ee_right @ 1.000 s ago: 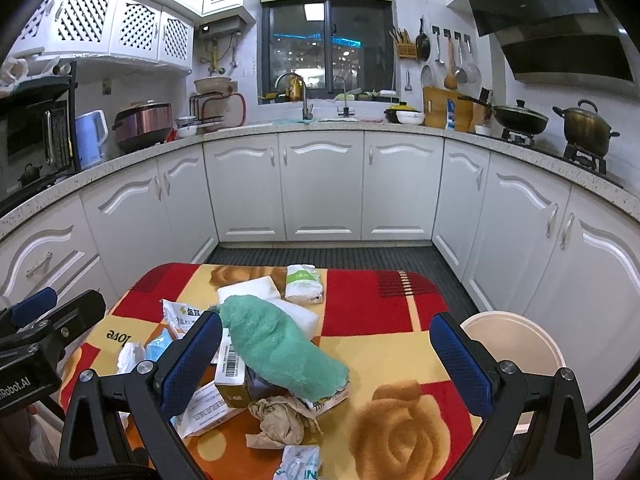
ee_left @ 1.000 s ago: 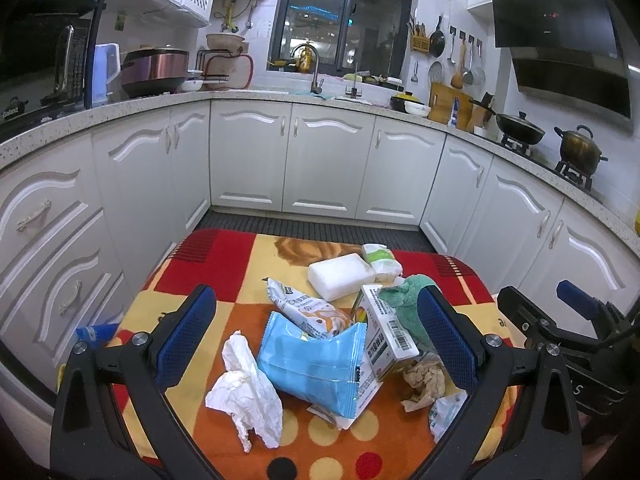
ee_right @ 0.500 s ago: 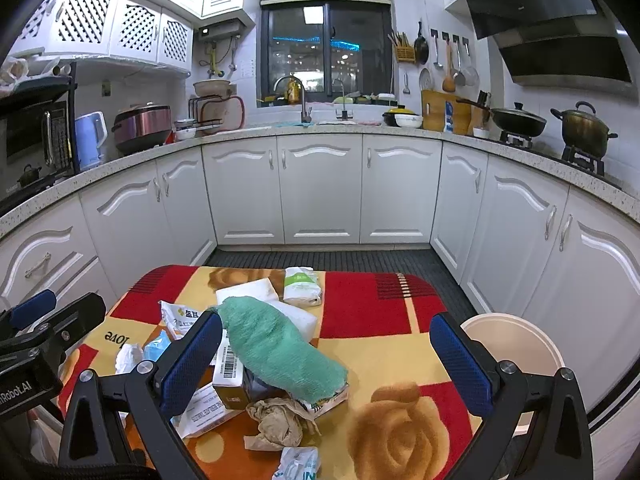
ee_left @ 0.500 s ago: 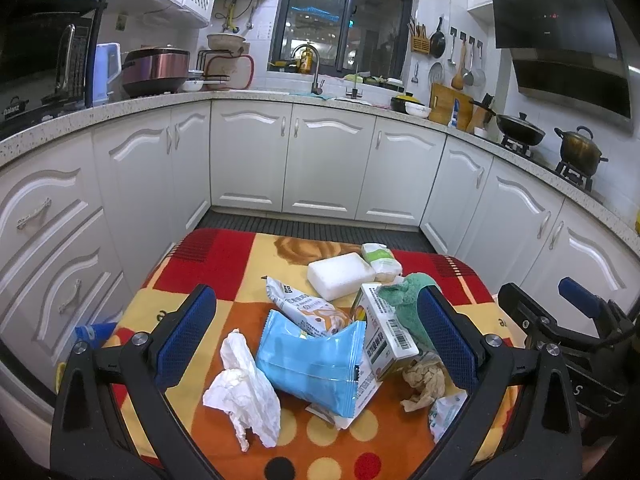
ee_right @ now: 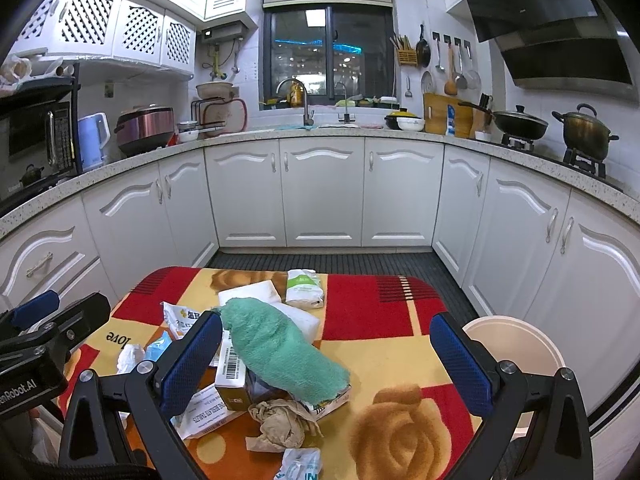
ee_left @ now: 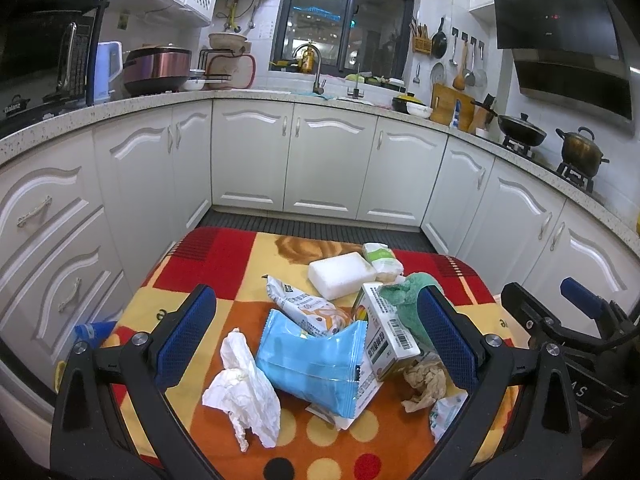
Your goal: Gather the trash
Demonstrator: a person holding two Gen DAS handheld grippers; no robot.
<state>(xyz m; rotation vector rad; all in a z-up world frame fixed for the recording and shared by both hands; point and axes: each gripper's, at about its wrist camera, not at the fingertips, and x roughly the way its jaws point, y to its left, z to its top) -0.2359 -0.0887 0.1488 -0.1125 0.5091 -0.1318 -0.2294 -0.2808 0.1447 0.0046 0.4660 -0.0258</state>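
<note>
Trash lies heaped on a small table with a red, yellow and orange cloth. In the left wrist view I see a crumpled white tissue, a blue wrapper, a printed snack bag, a white carton, a white sponge block, a green cloth and a brown paper wad. My left gripper hovers open above the pile, holding nothing. My right gripper is open too, over the table's right half. A beige bin stands on the floor to the right.
White kitchen cabinets ring the table on three sides, under a speckled counter with appliances, a sink and a stove with pots. Dark ribbed floor matting runs between table and cabinets. A small green-and-white packet lies at the table's far edge.
</note>
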